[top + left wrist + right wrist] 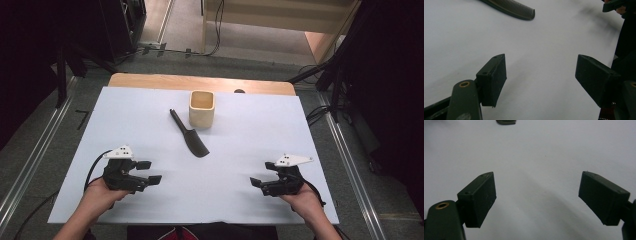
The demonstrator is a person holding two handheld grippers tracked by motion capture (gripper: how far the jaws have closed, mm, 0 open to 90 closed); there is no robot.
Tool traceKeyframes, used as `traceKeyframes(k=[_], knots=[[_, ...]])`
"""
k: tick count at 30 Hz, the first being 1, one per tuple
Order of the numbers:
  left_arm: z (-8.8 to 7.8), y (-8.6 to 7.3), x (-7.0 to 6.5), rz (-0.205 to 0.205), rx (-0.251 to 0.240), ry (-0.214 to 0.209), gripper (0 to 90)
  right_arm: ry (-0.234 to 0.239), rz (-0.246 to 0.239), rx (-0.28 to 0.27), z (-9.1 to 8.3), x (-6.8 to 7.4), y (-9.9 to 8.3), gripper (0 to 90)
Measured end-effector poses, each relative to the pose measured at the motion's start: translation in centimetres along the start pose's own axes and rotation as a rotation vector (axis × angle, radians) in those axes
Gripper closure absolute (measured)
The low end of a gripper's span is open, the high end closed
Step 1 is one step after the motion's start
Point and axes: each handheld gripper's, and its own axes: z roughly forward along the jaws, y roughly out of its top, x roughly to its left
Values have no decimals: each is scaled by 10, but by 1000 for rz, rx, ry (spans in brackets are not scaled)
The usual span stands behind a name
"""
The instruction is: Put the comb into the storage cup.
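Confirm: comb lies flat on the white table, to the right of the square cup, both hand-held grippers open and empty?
Not quite. In the high view the comb lies left of the cup, not right. The rest holds: flat on the white table, left hand-held gripper and right hand-held gripper open, empty.

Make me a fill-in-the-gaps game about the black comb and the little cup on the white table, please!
1. The black plastic comb lies flat on the white table, just to the ____ of the cup in the high view.
2. The square cream cup stands ____, with its opening facing up.
3. The jaws of the left gripper and the right gripper are both ____, with nothing between them.

Missing words: left; upright; open
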Motion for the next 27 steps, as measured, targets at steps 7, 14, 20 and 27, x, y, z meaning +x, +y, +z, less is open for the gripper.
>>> traceKeyframes(k=[7, 14, 20, 27], knots=[[0, 0, 1, -8, 10, 5, 262, -8, -32, 10, 3, 2, 2, 128], [1, 1, 0, 0, 22, 3, 262, 16, 8, -3, 2, -1, 3, 128], [1, 1, 0, -1, 16, -1, 262, 24, 20, -8, 2, -2, 3, 129], [1, 1, 0, 3, 22, -6, 261, 30, 18, -4, 3, -2, 2, 128]])
